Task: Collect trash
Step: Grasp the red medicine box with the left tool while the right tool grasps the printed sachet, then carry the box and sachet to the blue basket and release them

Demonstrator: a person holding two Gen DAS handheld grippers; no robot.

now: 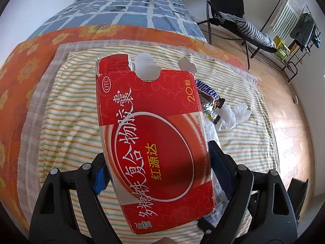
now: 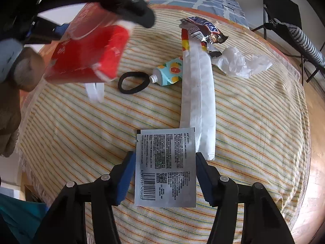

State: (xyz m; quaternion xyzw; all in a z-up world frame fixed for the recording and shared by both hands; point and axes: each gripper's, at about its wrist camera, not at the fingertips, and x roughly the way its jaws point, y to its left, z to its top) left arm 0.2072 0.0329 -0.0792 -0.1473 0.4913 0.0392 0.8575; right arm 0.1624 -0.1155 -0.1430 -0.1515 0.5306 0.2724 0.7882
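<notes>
My left gripper is shut on a red medicine box and holds it above the striped towel; the box also shows in the right wrist view at upper left. My right gripper is open, its jaws on either side of a silver foil sachet that lies flat on the towel. Beyond it lie a long white wrapper, a Snickers wrapper, a crumpled clear plastic, a small citrus-print tube and a black hair tie.
The striped towel covers a bed with an orange flowered blanket and a blue checked sheet. A wooden floor lies to the right, with a black chair holding clothes and a wire rack.
</notes>
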